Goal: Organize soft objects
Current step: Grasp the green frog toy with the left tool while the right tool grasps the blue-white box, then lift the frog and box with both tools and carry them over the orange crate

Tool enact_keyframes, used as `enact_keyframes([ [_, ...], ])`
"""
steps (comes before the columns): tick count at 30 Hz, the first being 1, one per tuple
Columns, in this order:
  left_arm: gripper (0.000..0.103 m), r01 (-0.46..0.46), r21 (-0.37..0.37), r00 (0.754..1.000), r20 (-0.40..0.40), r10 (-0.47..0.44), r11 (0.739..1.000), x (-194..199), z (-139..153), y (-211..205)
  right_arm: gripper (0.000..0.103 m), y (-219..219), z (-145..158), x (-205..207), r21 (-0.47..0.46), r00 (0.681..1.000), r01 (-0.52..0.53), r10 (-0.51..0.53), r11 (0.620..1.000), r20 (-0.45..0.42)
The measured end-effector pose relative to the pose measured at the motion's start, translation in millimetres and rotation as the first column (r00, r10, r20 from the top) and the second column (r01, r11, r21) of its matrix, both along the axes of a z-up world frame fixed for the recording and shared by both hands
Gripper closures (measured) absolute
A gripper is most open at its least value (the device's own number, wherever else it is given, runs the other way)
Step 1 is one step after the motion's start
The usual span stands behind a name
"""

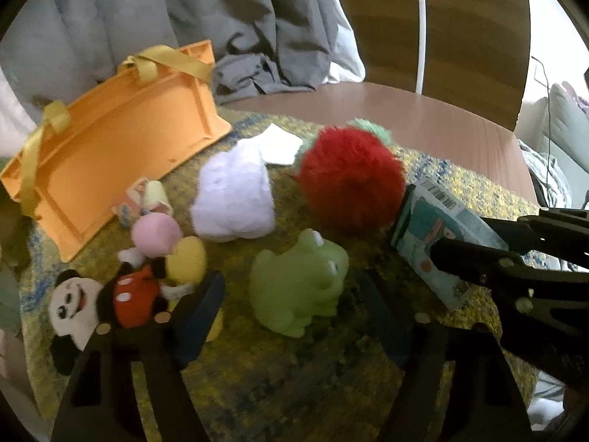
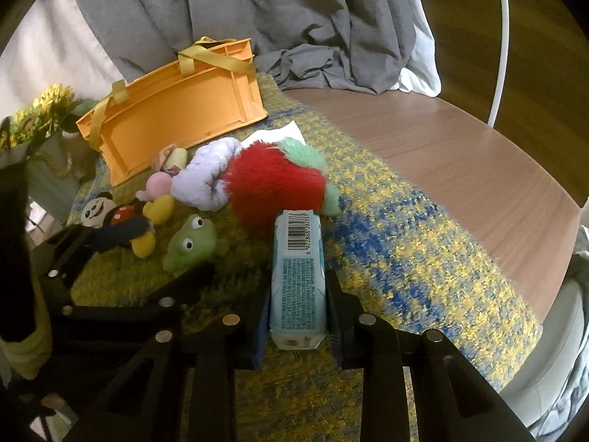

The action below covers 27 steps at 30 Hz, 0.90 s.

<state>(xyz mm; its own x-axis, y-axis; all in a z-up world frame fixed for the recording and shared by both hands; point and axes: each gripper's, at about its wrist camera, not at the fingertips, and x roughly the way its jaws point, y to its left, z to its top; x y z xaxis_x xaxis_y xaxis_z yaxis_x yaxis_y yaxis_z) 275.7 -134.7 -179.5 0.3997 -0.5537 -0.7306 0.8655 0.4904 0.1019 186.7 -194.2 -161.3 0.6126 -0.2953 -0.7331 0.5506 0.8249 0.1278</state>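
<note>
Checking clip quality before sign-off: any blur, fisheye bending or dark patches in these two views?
Left wrist: motion blur softens the frog and mouse plush; the basket bows from fisheye; corners vignette black. Right wrist: sharper, barcode on the tissue pack legible in the right gripper; table edge curves; the lower left falls into deep shadow.

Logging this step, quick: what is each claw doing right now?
Left claw: open, its fingers either side of the green frog toy, not pressing it.
Right claw: shut on the tissue pack.
</note>
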Motion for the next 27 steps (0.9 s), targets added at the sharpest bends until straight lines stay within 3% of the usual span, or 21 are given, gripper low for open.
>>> enact_keyframes([
  [6,0.051,-0.019,0.007,1.000,-0.015,0.019,1.000,2,-4,-5,0.076,0,1,2,0.003,1.000,-0.006,0.006,1.000,-0.006],
  [17,0.052,-0.156,-0.020,0.988,-0.009,0.156,0.988,-4,9,7,0.076,-2,5,2,0.032,0.997,-0.082,0.082,0.996,0.000],
  [27,0.052,-0.332,-0.074,0.943,-0.014,0.331,0.941,-17,56,28,0.076,-6,35,4,0.036,0.969,-0.244,0.243,0.969,0.034],
])
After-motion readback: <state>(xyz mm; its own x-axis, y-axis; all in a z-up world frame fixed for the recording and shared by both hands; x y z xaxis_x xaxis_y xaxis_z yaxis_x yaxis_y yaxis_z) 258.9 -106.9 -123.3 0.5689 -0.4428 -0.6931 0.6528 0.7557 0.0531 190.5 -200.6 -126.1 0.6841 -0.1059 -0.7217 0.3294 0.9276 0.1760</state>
